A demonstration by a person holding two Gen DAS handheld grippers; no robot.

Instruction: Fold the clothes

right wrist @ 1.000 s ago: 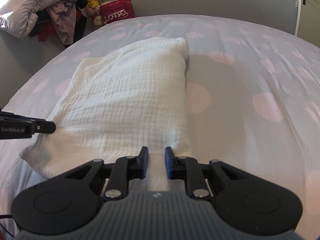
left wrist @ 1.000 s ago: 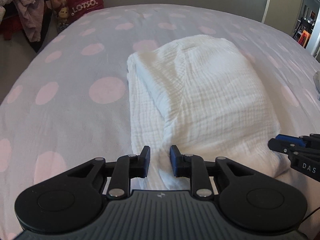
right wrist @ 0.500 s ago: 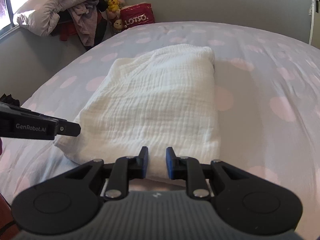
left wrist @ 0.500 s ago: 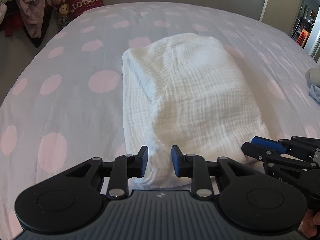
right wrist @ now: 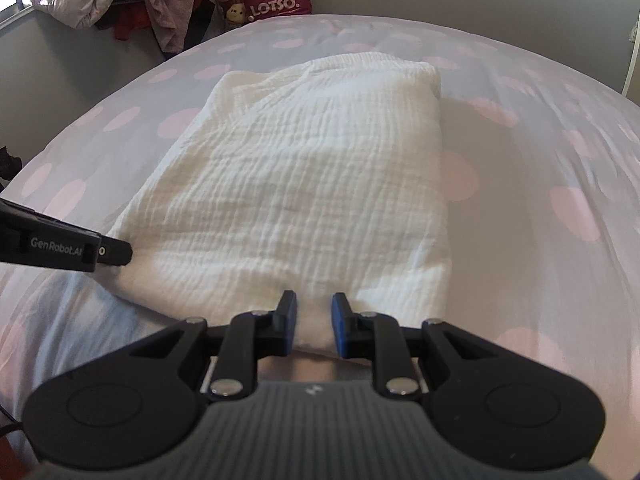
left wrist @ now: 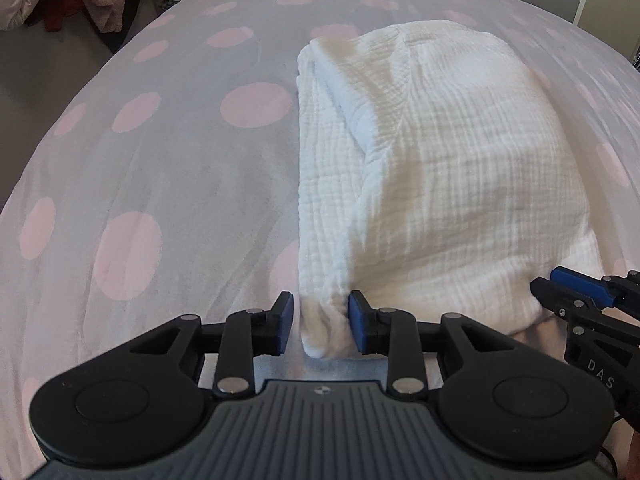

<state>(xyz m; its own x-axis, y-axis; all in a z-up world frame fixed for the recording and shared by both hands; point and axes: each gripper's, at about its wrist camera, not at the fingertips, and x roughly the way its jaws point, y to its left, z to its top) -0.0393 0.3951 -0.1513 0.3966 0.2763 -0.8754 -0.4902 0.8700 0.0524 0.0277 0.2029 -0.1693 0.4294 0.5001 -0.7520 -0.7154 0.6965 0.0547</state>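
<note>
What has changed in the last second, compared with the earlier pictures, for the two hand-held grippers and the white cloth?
Both came closer to the near edge of the folded white cloth. The left hand-held gripper now has the cloth's near left corner between its open fingers; the right hand-held gripper straddles the near edge too, also open. Neither has closed on it. The cloth kept its folded shape on the dotted bedsheet.

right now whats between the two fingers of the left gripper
A bunched corner of the white cloth sits between the left gripper fingers, seen in the left wrist view; a slight gap remains beside it.
</note>
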